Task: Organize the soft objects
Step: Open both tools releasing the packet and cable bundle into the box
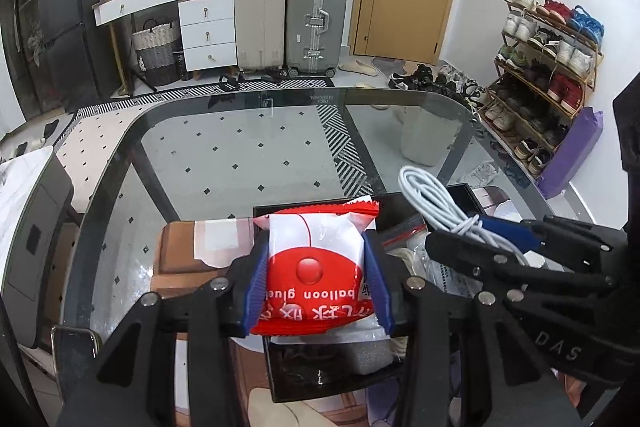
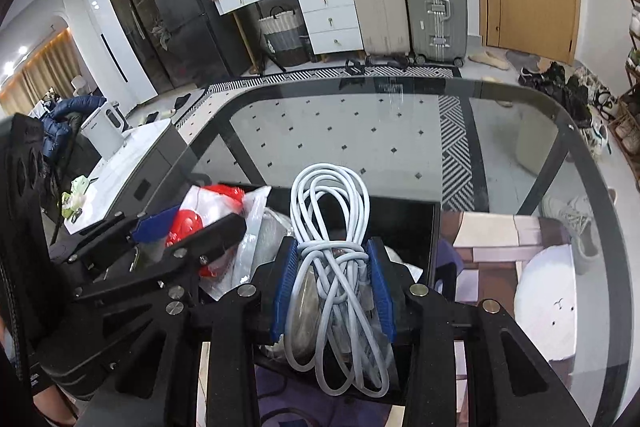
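Left gripper [image 1: 316, 283]: closed on a red-and-white packet [image 1: 316, 263], blue pads pressing both of its sides; the packet's printing reads upside down in the left wrist view. Packet is held above a black box [image 1: 304, 383] that sits on the glass desk [image 1: 240, 155].

Right gripper [image 2: 334, 291]: closed on a bundled white cable [image 2: 332, 227], coils looped above the pads and hanging below them. Cable is likewise held over the black box, just beside the packet.

Black box: already contains clear plastic bags [image 1: 436, 259] and other soft items; the exact contents are hard to make out beneath the two grippers.

Desk: glass top with a dark rim, floor tiles visible through it; far half carries nothing visible.

Step in hand, as judged: both items are lifted at the box, either being delivered into it or drawn out of it for sorting; the frames alone do not settle which. Given the task, depositing seems the likelier reading.

Next move calls for: lowering each item clear of the other gripper, since the two stand close together, then releasing one at a time. The cable's loose loops could snag on the box wall or drag the bags, so it wants a straight descent. The packet is light and crushable, so it needs only a gentle release.
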{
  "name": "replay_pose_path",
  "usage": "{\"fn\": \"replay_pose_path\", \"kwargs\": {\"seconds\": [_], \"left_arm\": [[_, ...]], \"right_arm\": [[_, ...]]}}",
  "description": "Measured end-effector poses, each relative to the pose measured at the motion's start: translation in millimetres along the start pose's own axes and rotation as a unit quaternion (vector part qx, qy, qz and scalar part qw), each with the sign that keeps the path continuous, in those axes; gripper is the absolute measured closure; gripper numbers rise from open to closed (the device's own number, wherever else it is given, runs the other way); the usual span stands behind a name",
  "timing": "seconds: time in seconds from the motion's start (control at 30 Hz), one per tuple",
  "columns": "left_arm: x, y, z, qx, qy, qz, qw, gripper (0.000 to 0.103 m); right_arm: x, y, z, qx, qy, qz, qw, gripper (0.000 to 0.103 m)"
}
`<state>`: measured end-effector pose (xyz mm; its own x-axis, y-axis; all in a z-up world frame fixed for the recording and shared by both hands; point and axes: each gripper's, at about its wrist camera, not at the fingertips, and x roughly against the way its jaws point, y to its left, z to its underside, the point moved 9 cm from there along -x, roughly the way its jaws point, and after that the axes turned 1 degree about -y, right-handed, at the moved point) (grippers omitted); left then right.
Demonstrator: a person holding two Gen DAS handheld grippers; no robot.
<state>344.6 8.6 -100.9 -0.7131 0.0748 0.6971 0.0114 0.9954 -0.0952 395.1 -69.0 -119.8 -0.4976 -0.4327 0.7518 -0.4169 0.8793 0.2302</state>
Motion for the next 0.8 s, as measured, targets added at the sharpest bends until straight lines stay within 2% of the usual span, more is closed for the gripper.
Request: {"fn": "replay_pose_path", "kwargs": {"seconds": [0.07, 0.2, 0.37, 0.5, 0.63, 0.8], "left_arm": [[-0.1, 0.3, 1.3, 0.001, 0.002, 0.001, 1.0000, 0.057], [-0.1, 4.6, 3.2, 0.011, 0.008, -0.004, 0.9999, 0.044], [1.0, 6.4, 1.7, 0.014, 0.010, 0.000, 0.9999, 0.034], [5.6, 10.3, 0.7, 0.019, 0.006, -0.003, 0.9998, 0.029], [17.9, 12.5, -3.4, 0.022, -0.007, 0.007, 0.9997, 0.024], [45.6, 16.1, -7.7, 0.016, -0.041, -0.007, 0.9990, 0.016]], "right_arm": [[-3.1, -2.8, 3.0, -0.005, 0.003, -0.003, 1.000, 0.067], [-3.0, -5.1, 5.9, -0.011, 0.004, -0.005, 1.000, 0.067], [6.9, -5.2, 4.7, -0.006, -0.001, -0.004, 1.000, 0.066], [14.9, -4.7, 5.5, -0.003, -0.005, -0.003, 1.000, 0.056], [28.7, -4.5, 4.1, 0.001, -0.014, -0.003, 1.000, 0.056], [61.2, -1.4, 2.6, 0.005, -0.039, -0.001, 0.999, 0.055]]}}
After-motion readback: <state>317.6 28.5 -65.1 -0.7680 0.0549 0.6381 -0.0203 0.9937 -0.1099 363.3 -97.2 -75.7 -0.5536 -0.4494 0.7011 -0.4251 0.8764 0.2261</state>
